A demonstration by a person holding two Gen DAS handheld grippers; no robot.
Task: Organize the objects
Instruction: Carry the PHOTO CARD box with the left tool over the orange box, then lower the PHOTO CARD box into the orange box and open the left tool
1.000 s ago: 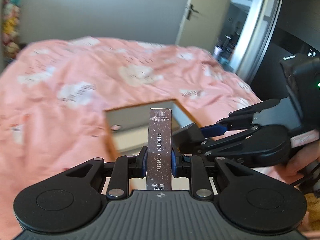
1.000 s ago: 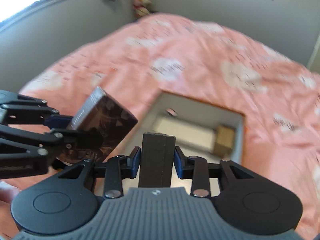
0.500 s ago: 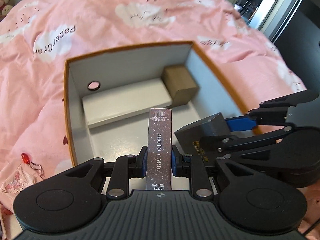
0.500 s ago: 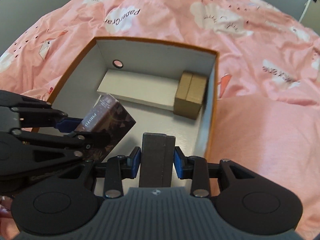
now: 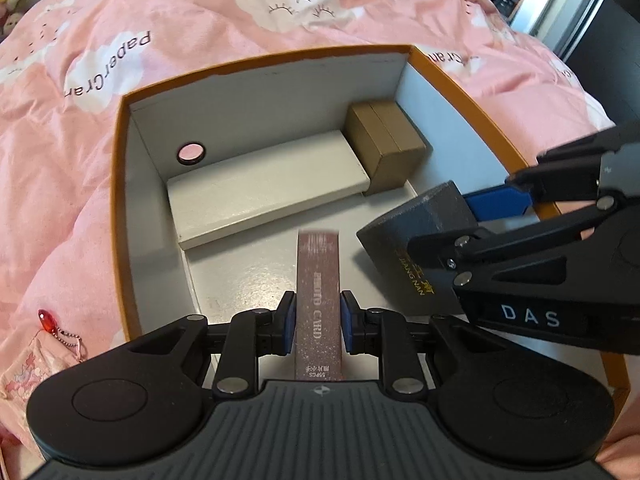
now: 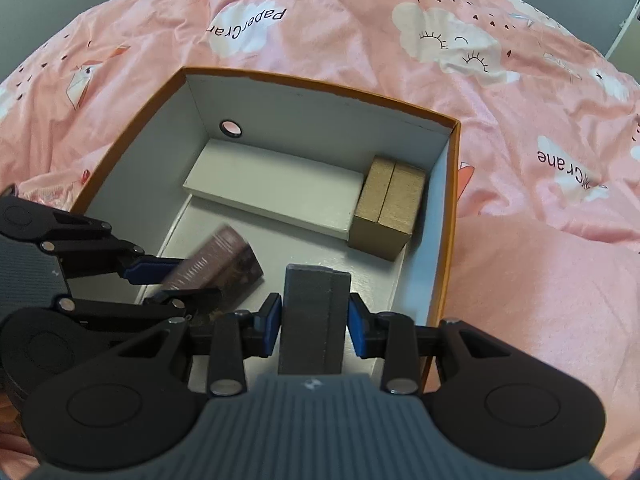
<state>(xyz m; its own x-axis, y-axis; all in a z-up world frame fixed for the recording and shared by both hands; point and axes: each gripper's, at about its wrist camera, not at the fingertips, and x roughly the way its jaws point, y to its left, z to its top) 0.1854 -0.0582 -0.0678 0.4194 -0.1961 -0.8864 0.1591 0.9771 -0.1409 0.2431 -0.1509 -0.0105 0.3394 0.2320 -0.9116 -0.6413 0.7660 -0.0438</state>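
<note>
Beside box [image 5: 120, 208], perhaps a keychain [image 5: 48, 318].

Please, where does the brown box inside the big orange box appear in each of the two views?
Left wrist view: the brown box stands right of centre in the upper half, in the far right corner of the orange box, touching the end of the white slab.
Right wrist view: brown box right of centre, same corner.
Shared landmark: the round hole in the far wall's left end.
</note>
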